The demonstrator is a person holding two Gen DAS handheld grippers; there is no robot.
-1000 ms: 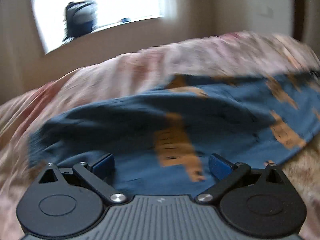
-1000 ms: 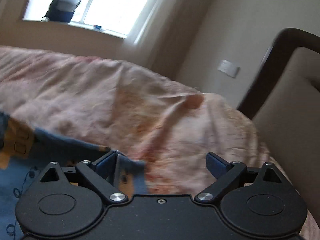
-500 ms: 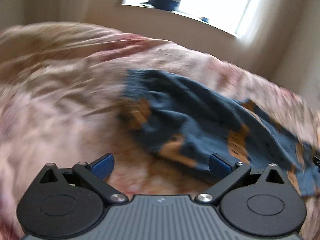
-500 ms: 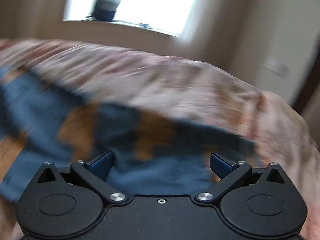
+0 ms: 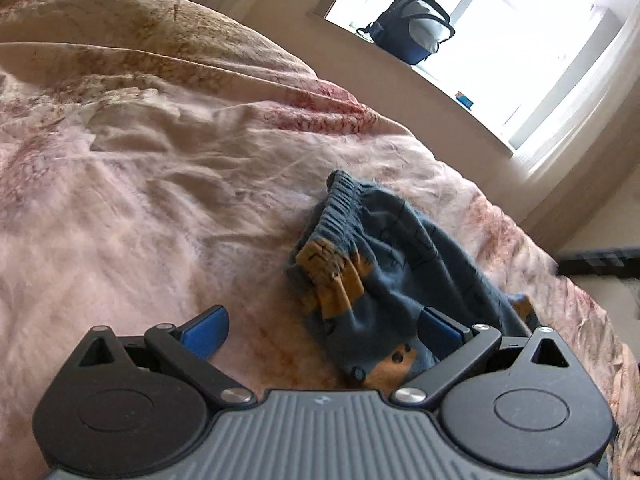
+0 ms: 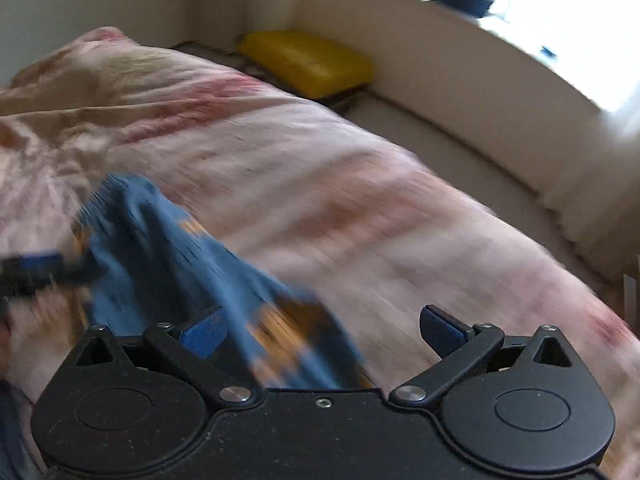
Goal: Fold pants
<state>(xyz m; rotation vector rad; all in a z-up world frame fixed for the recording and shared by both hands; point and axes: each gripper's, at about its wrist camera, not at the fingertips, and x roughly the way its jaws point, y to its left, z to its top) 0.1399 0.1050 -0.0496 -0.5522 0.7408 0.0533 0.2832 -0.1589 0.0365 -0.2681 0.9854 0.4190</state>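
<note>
Both claws, left (image 5: pixel 322 328) and right (image 6: pixel 320 330), gape wide and hold nothing above the blue pants (image 5: pixel 384 264) on the bedspread (image 5: pixel 140 200).

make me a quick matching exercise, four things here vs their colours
Things:
1. pants
2. bag
3. cushion
4. duvet

Colours:
A. yellow
B. pink with reddish patches
C. blue with orange patches
D. dark navy and grey

Pairs: 1-C, 2-D, 3-A, 4-B

A dark backpack (image 5: pixel 412 26) stands on the windowsill (image 5: pixel 440 80); yellow cushion (image 6: pixel 306 62) beside the bed.
</note>
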